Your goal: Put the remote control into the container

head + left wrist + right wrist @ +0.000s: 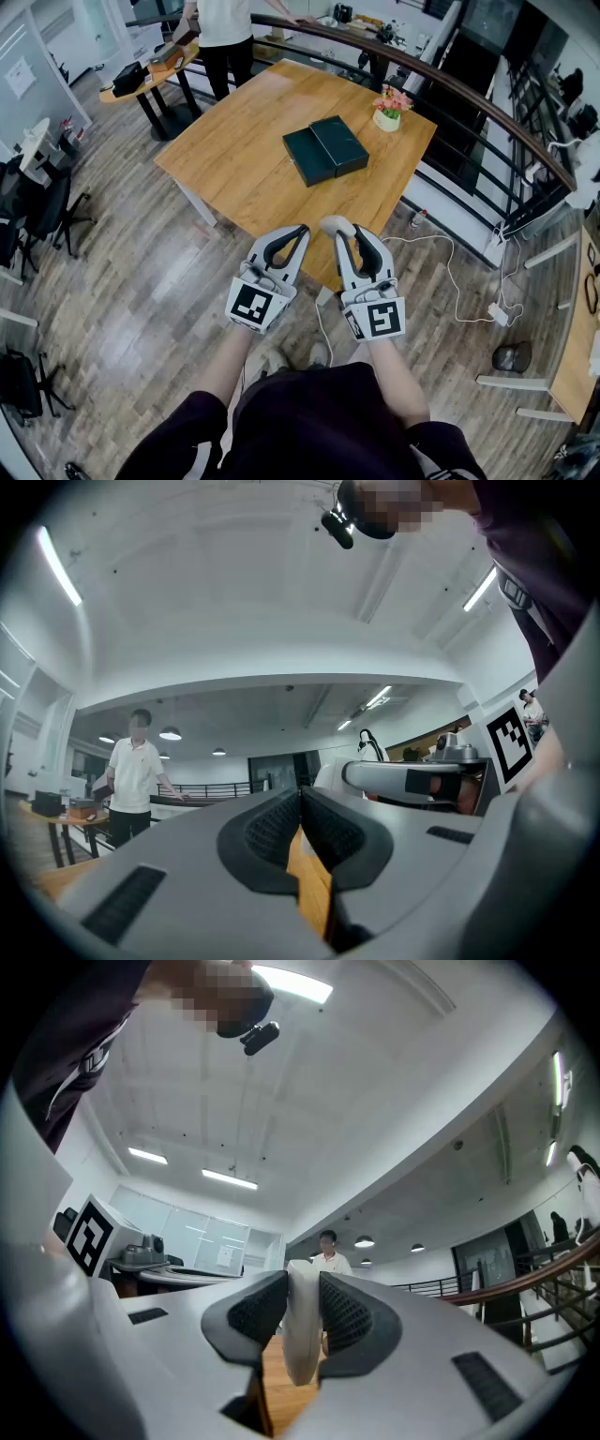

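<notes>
Just short of the counter's (239,164) near edge, the left tongs (300,803) are closed on nothing. Beside them the right tongs (352,234) clamp the white remote (302,1335) between their pads. The dark container (325,150) lies mid-counter, with flowers (391,101) near the counter's right edge. A person (225,28) stands beyond the counter.

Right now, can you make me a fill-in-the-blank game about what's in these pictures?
The white remote control is clamped in the ___ gripper.
The dark green container lies on the wooden ___.
The left gripper has its jaws shut with ___ between them.
Missing words: right; table; nothing.
</notes>
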A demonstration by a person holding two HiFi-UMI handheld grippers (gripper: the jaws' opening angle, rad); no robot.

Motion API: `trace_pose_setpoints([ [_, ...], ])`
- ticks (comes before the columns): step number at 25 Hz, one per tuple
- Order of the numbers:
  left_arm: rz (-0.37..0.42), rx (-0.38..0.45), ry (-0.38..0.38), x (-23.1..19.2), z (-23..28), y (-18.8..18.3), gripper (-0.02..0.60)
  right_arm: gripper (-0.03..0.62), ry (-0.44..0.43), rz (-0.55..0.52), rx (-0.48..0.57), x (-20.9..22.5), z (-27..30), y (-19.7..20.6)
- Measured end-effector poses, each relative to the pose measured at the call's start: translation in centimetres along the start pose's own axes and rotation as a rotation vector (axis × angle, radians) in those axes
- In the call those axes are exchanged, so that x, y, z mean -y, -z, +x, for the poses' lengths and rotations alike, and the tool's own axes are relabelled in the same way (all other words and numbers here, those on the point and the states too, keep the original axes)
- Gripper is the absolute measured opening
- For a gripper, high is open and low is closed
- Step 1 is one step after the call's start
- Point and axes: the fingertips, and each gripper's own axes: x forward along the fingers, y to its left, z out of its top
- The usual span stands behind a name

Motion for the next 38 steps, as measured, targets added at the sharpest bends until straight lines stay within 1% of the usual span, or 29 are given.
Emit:
trace_pose_setpoints([
  [2,0.005,-0.040,0.006,0.6,0.6,0.7,0.018,0.118,-0.002,-0.009,-0.001,1.0,-0.2,0.1],
  [3,0.002,-0.042,0.004,0.8,1.0,0.8,0.018,0.118,-0.004,-0.013,-0.002,1.6,-0.2,0.1],
  [5,-0.008,-0.011,-0.010,1.2,1.8,0.4,0.018,0.118,-0.012,-0.021,-0.001,2.6,-0.4,0.1],
  [7,-0.008,-0.002,-0.020,1.6,2.6,0.2,0.018,0.118,-0.026,-0.026,0.000,3.4,-0.5,0.0],
  [13,0.024,-0.021,-0.039,1.8,4.5,0.3,0.018,0.118,-0.070,-0.021,0.005,4.9,0.0,0.4],
  [19,0.052,-0.045,-0.046,1.0,6.0,1.3,0.018,0.118,-0.088,0.000,0.003,6.0,1.3,1.5],
  [24,0.090,-0.058,-0.032,-0.8,7.0,2.5,0.018,0.118,-0.079,0.031,0.009,6.3,3.6,2.6],
  [30,0.065,-0.067,-0.024,-4.4,8.2,4.3,0.018,0.118,-0.080,0.014,-0.027,6.2,7.0,4.9],
  [38,0.048,-0.076,0.022,-10.9,10.0,7.0,0.018,0.118,-0.032,0.021,-0.058,6.2,13.1,8.1],
])
